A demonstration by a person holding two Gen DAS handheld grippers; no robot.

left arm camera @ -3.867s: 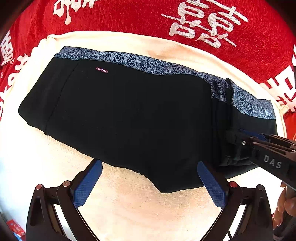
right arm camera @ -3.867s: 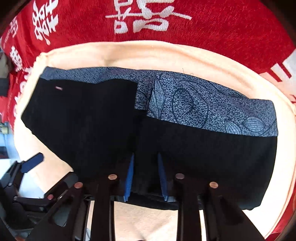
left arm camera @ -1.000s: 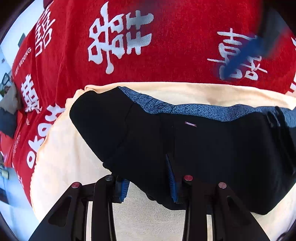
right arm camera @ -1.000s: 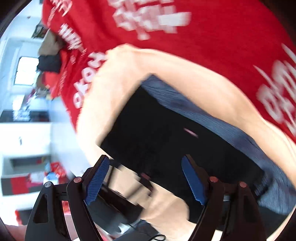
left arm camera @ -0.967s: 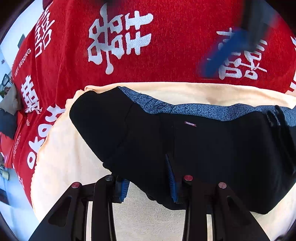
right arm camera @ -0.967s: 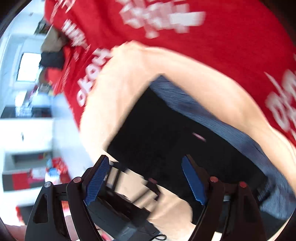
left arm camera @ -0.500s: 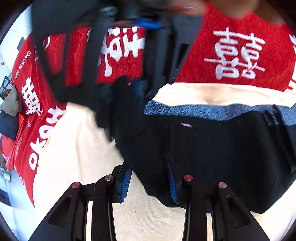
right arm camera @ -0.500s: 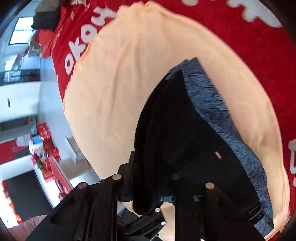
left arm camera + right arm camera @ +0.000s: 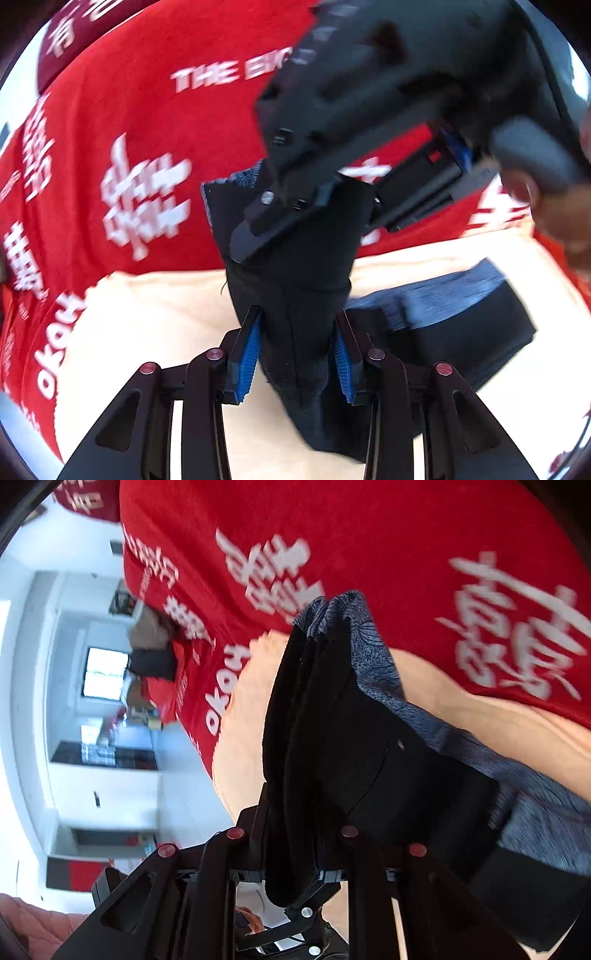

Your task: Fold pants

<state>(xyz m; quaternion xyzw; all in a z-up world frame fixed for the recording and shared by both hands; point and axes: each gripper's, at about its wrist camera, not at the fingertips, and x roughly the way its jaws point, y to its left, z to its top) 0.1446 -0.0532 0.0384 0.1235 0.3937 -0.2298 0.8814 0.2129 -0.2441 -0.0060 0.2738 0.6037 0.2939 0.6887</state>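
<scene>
The black pants with a blue-grey patterned waistband are partly lifted off a cream towel. My left gripper is shut on the near edge of the raised end. My right gripper is shut on the same end near the waistband; in the left wrist view its dark body crosses above the cloth, blurred. The rest of the pants lies folded on the towel at the right.
A red cloth with white characters covers the table beyond and left of the towel. The right wrist view shows the room's white wall and a window at left. A hand shows at the right edge.
Both grippers have raised the left end of the pants off the towel and carried it rightward over the rest. The right gripper, open a second ago, has shut on the cloth.
</scene>
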